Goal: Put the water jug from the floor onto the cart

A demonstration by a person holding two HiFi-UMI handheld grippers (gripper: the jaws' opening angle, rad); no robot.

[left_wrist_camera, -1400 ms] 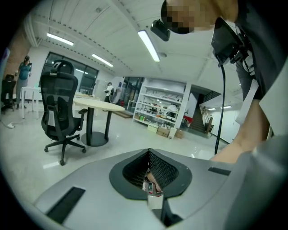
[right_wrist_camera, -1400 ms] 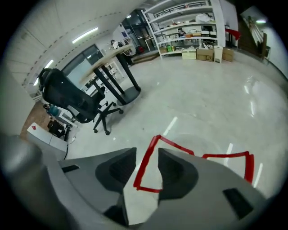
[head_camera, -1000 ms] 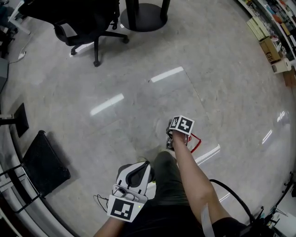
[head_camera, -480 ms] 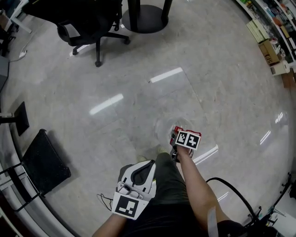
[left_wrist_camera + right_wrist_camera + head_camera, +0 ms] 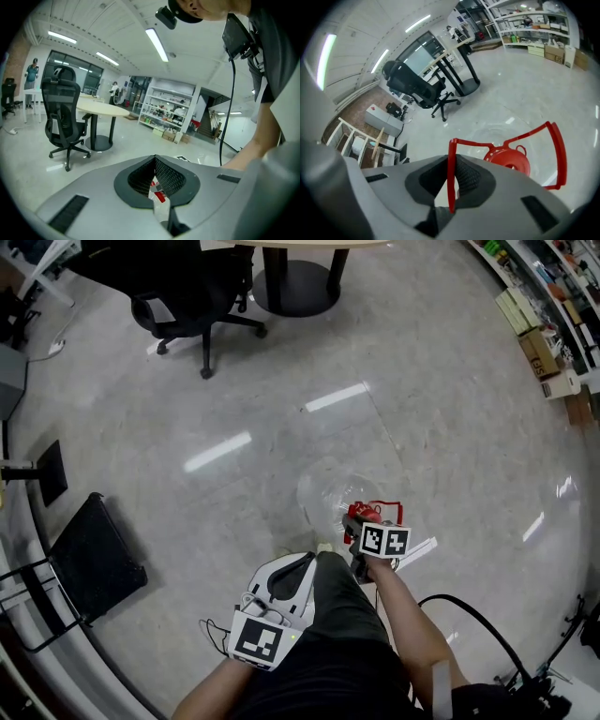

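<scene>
The water jug (image 5: 328,491) is clear, with a red cap (image 5: 508,159) and a thin red wire handle (image 5: 451,173). It hangs off the floor, just in front of my legs in the head view. My right gripper (image 5: 359,526) points steeply down and is shut on that red handle (image 5: 386,510); in the right gripper view the handle runs between the pads (image 5: 468,178). My left gripper (image 5: 302,568) hovers lower left of the jug, apart from it. In the left gripper view its jaws (image 5: 154,161) meet at the tips and hold nothing.
A black office chair (image 5: 187,287) and a round table base (image 5: 295,277) stand at the far side. A low black platform with a metal frame (image 5: 94,563) sits at the left. Boxes (image 5: 539,334) line shelves at the right. A black cable (image 5: 469,624) trails by my right arm.
My right gripper, down at the red handle a second ago, has risen with the jug hanging from it. The left gripper has also come up a little.
</scene>
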